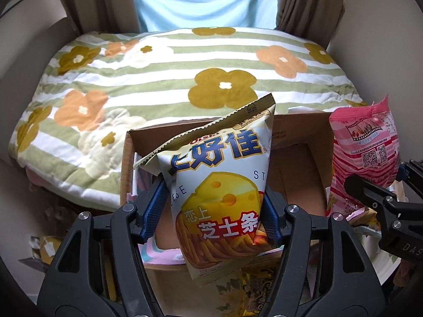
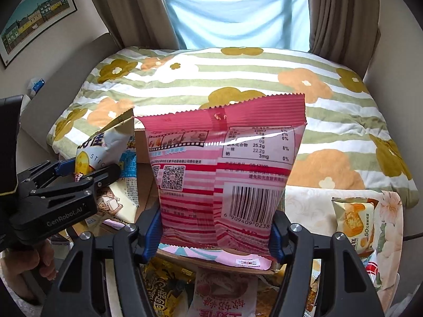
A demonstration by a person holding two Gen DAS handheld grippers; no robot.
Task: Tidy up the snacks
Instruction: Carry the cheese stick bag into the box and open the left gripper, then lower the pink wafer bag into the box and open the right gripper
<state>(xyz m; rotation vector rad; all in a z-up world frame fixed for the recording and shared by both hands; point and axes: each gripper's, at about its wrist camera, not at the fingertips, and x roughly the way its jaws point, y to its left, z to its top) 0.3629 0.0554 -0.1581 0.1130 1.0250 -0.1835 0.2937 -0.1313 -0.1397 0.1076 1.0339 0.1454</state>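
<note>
Wrist views, close, sharing bedspread (image 1: 185,60)

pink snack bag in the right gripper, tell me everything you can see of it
The pink snack bag is a glossy plastic pouch, pink with red and white stripes and a zigzag-cut top seal. Its back faces the right wrist camera: centre seam, nutrition table, QR code and barcode. It stands upright, puffy and unopened, pinched at its lower sides by the right gripper, whose blue-padded fingers press in, above the cardboard box.
</note>
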